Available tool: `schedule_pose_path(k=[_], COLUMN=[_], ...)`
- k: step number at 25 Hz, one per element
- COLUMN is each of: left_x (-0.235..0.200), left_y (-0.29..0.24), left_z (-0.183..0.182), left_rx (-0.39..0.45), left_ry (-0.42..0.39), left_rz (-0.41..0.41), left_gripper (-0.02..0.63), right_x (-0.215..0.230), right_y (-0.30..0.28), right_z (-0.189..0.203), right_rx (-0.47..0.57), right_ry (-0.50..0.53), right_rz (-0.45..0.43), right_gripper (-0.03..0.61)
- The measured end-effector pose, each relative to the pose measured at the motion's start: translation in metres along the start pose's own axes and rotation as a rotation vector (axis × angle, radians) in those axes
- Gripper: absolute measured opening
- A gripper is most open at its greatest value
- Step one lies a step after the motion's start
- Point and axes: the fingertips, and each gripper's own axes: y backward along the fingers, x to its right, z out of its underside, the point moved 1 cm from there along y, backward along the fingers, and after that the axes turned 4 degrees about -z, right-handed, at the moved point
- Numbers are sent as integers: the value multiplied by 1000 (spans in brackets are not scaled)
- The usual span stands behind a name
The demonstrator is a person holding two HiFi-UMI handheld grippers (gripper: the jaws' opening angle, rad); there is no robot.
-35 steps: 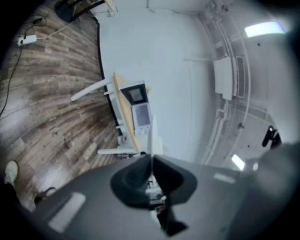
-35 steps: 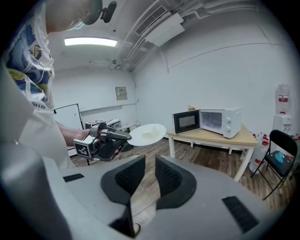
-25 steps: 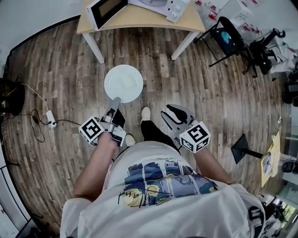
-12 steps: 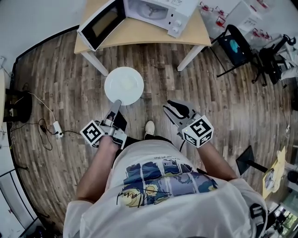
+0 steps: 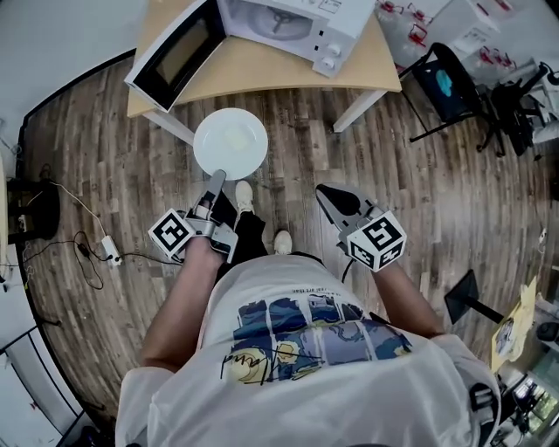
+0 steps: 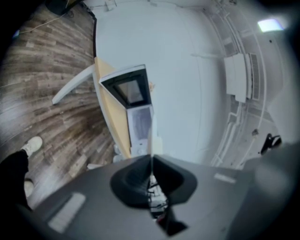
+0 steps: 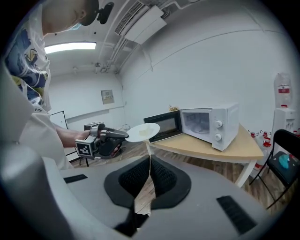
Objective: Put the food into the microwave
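A white plate (image 5: 231,143) with a pale piece of food (image 5: 229,140) is held level over the floor, just short of the table. My left gripper (image 5: 218,177) is shut on its near rim. In the left gripper view the plate (image 6: 150,136) shows edge-on between the pads. The white microwave (image 5: 297,22) stands on the table with its door (image 5: 175,52) swung open to the left. The right gripper view shows the plate (image 7: 143,132), the left gripper (image 7: 110,136) and the microwave (image 7: 211,124). My right gripper (image 5: 327,196) is closing, its pads together on nothing.
The wooden table (image 5: 262,70) has white legs. A black chair (image 5: 441,74) stands at the right. A power strip and cables (image 5: 109,251) lie on the floor at the left, and a black stand base (image 5: 463,297) at the right. The person's feet (image 5: 244,194) are below the plate.
The person has walked toward the table, so the microwave and table have come closer. The right gripper's jaws have gone from wide apart to together. The plate stays in the left gripper.
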Motion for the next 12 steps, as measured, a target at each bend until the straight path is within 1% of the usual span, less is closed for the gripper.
schedule_pose_path(k=[3, 5, 7, 10, 12], left_x=[-5, -9, -11, -9, -11], left_y=[-37, -63, -91, -133, -158], left_z=[-18, -33, -50, -71, -84], left_rx=[-23, -47, -80, -136, -167], left_ry=[8, -1, -25, -30, -40], left_rz=[17, 14, 19, 42, 43], left_gripper=[17, 17, 17, 17, 17], right_x=[23, 38, 53, 74, 86], right_y=[-9, -16, -25, -41, -53], right_z=[-7, -16, -29, -46, -55], right_rx=[-8, -10, -8, -17, -17], right_ry=[-21, -39, -51, -62, -77], right_rz=[50, 90, 128, 178, 209], right_gripper=[11, 9, 9, 9, 9])
